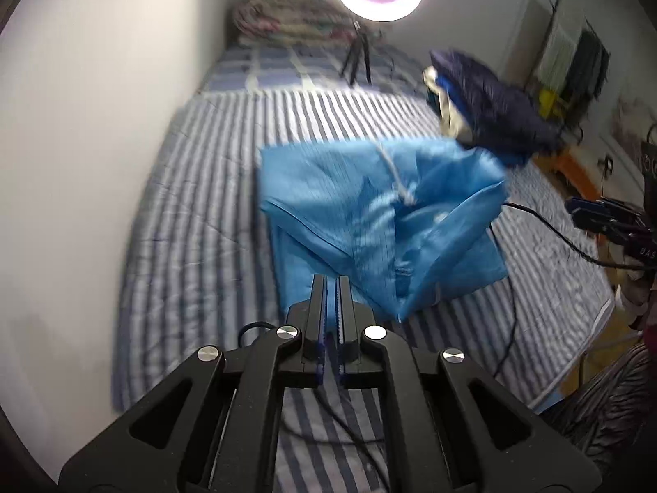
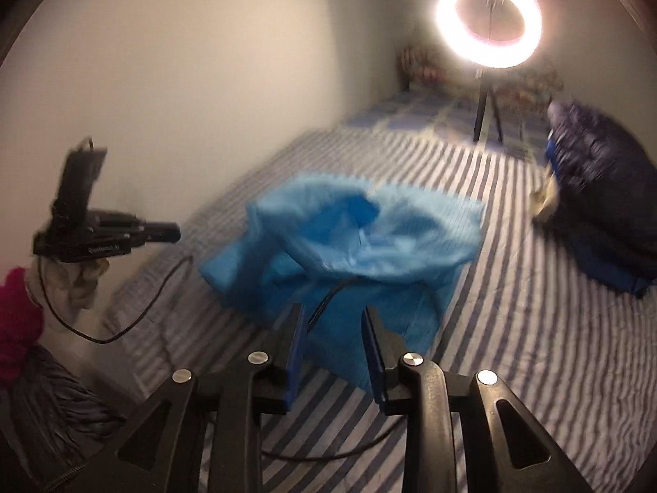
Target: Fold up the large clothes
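Black gripper linkages are filling the bottom of both wrist views. From where I am standing, the left gripper [image 1: 331, 281] is hanging above the bed with its two fingers pressed nearly together, and nothing is showing between them. In the other view that same gripper [image 2: 174, 232] is hovering off to the left near the wall, well apart from the cloth. The right gripper [image 2: 333, 314] is sitting with its fingers spread wide and holding nothing, hovering just in front of the near edge of the garment; seen from the left side, it [image 1: 573, 211] is waiting beyond the right edge of the bed.

Lying crumpled in the middle of the striped bedsheet [image 1: 197, 213] is the light blue garment [image 1: 377, 222], loosely bunched with a white drawstring [image 1: 396, 174] trailing across it. A black cable [image 2: 324, 300] is running under its near fold. Beside it, toward the far right, a dark navy pile of clothing [image 1: 492, 111] is resting. At the head of the bed a ring light [image 2: 488, 20] is glowing on its tripod [image 2: 486, 115].
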A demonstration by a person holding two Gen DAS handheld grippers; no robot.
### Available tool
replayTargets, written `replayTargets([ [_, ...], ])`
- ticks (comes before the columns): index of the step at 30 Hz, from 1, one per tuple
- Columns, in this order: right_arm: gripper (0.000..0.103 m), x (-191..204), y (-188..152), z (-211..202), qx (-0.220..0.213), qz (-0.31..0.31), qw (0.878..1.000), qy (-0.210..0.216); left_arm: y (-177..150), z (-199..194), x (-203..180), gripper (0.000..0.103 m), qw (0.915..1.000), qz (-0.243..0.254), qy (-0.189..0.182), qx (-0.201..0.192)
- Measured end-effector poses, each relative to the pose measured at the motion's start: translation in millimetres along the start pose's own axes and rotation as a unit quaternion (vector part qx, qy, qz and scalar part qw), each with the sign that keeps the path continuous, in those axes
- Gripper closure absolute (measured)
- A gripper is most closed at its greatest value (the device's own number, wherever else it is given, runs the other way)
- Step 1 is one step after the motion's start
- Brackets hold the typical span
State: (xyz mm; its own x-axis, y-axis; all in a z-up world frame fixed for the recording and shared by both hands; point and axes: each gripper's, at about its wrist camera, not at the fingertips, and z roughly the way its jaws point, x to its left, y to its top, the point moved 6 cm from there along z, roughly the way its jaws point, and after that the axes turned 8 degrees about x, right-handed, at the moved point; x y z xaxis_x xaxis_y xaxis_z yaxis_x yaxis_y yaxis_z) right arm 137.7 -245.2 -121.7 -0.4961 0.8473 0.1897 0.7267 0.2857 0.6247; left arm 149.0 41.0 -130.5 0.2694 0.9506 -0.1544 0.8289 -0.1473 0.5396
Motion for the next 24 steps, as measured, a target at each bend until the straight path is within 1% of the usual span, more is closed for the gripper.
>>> replayTargets([
  [2,0.073,1.8,5.9,-27.0,-0.020,0.003,1.000,0.005,-1.0,-26.0,3.0,0.101,0.9999,-0.009,-0.005,-0.013],
  [5,0.072,13.4,11.0,-66.5,-0.047,0.000,0.999,-0.003,7.1,-58.5,4.5,0.096,0.9995,-0.008,-0.003,-0.031],
  [6,0.072,17.3,13.2,-76.6,-0.054,0.001,0.999,-0.002,11.8,-71.0,3.4,0.089,0.9993,-0.005,-0.002,-0.037],
  [7,0.070,20.9,16.5,-89.1,-0.059,0.008,0.998,-0.001,17.2,-80.3,5.0,0.079,0.9991,-0.003,-0.005,-0.043],
  [8,0.070,23.0,19.0,-95.8,-0.059,0.016,0.998,-0.002,23.1,-88.9,4.6,0.074,0.9988,-0.003,-0.007,-0.049],
  [9,0.070,24.9,21.0,-101.1,-0.060,0.022,0.998,-0.003,27.1,-95.7,4.1,0.063,0.9985,-0.004,-0.011,-0.053],
  [10,0.070,27.0,23.4,-107.3,-0.061,0.030,0.998,-0.003,32.3,-97.7,5.5,0.058,0.9983,-0.005,-0.016,-0.056],
  [12,0.069,29.2,24.6,-111.0,-0.062,0.038,0.997,-0.004,39.6,-98.5,7.5,0.058,0.9979,-0.014,-0.030,-0.055],
  [13,0.067,29.3,24.8,-109.3,-0.062,0.039,0.997,-0.007,41.9,-93.8,10.1,0.058,0.9975,-0.024,-0.041,-0.052],
  [14,0.063,26.6,24.9,-105.7,-0.059,0.041,0.997,-0.008,42.4,-87.6,12.3,0.058,0.9970,-0.034,-0.051,-0.047],
  [15,0.061,26.3,22.1,-98.1,-0.052,0.046,0.998,-0.006,42.3,-75.8,15.4,0.058,0.9960,-0.049,-0.064,-0.038],
  [16,0.061,26.7,19.3,-91.3,-0.044,0.050,0.998,-0.003,41.6,-67.7,17.3,0.058,0.9953,-0.059,-0.070,-0.031],
  [19,0.061,23.1,8.3,-62.4,-0.020,0.063,0.998,0.003,33.3,-18.6,21.0,0.058,0.9918,-0.092,-0.089,0.009],
  [22,0.061,13.4,-6.2,-18.9,0.015,0.085,0.996,-0.006,19.6,24.5,17.3,0.058,0.9873,-0.118,-0.095,0.047],
  [23,0.061,11.1,-10.1,-8.2,0.024,0.093,0.995,-0.006,14.9,43.3,13.3,0.058,0.9861,-0.120,-0.091,0.070],
  [24,0.061,7.7,-13.5,4.8,0.034,0.100,0.994,-0.006,12.0,51.9,9.3,0.058,0.9861,-0.118,-0.085,0.080],
])
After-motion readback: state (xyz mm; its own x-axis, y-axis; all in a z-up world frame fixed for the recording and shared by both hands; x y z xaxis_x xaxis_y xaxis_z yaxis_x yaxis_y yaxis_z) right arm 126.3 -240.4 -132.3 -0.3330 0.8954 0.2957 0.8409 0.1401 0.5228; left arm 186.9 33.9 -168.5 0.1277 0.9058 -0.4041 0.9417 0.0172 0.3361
